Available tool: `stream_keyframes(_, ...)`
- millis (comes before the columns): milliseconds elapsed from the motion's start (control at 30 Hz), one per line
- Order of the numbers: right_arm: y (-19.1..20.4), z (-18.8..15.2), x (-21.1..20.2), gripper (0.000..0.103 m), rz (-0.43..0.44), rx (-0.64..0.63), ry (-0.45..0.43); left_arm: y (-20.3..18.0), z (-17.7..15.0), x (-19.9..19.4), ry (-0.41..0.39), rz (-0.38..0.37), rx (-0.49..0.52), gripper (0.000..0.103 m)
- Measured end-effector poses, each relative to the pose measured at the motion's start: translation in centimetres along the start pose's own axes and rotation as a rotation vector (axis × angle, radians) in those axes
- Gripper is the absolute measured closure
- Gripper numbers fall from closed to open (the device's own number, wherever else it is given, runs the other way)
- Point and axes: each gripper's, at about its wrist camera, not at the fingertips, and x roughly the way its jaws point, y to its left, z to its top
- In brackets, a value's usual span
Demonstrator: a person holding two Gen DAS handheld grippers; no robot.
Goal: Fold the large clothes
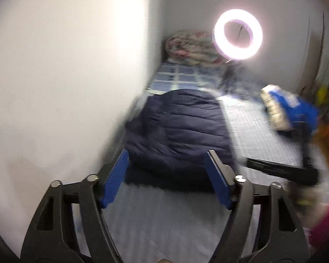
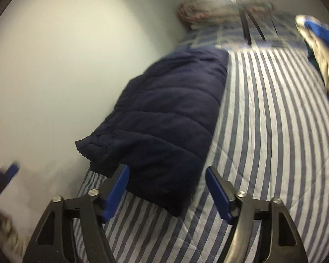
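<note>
A dark navy quilted jacket lies folded into a long bundle on the striped bed sheet, close along the white wall. It also shows in the right wrist view, with a cuff sticking out at its near left corner. My left gripper is open and empty, just short of the jacket's near edge. My right gripper is open and empty over the jacket's near end. The right gripper also shows, blurred, in the left wrist view.
A white wall runs along the bed's left side. A floral folded quilt and a checked pillow lie at the bed's far end. A lit ring light stands beyond. A blue and white package lies at right.
</note>
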Motion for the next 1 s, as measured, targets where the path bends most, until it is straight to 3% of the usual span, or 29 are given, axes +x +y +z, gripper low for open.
stream_keyframes(133,-1.6,-1.6,1.2,0.024,0.054,0.087,0.031,1.7,0.0,8.9,0.117,0.078,-0.049,0.057)
stream_keyframes(267,-2.7,-2.6,3.7,0.023,0.077,0.148,0.074,2.9,-2.5,16.1,0.241,0.217,0.005,0.058)
stream_keyframes(367,-3.3,-2.8,5.4,0.022,0.146,0.193,0.089,3.3,-4.4,19.3,0.322,0.208,0.026,0.058)
stream_keyframes(467,-3.0,-2.4,6.8,0.023,0.184,0.196,0.088,3.1,-4.9,20.1,0.337,0.199,0.031,0.058)
stream_keyframes(533,-2.4,-1.9,7.8,0.04,0.209,0.189,0.113,3.3,-4.8,20.2,0.343,0.191,0.01,0.058)
stream_keyframes(567,-2.0,-1.7,8.1,0.044,0.19,0.178,0.123,3.4,-4.8,20.2,0.344,0.187,0.003,0.058)
stream_keyframes(633,-1.2,-1.2,8.2,0.063,0.151,0.137,0.128,3.5,-4.8,20.1,0.347,0.176,-0.005,0.058)
stream_keyframes(733,-0.2,-0.4,7.5,0.073,0.107,0.086,0.126,3.1,-4.8,19.6,0.353,0.162,-0.004,0.058)
stream_keyframes(1000,0.5,-0.2,3.0,0.078,0.039,0.034,0.152,0.9,-6.4,15.4,0.369,0.086,0.052,0.062)
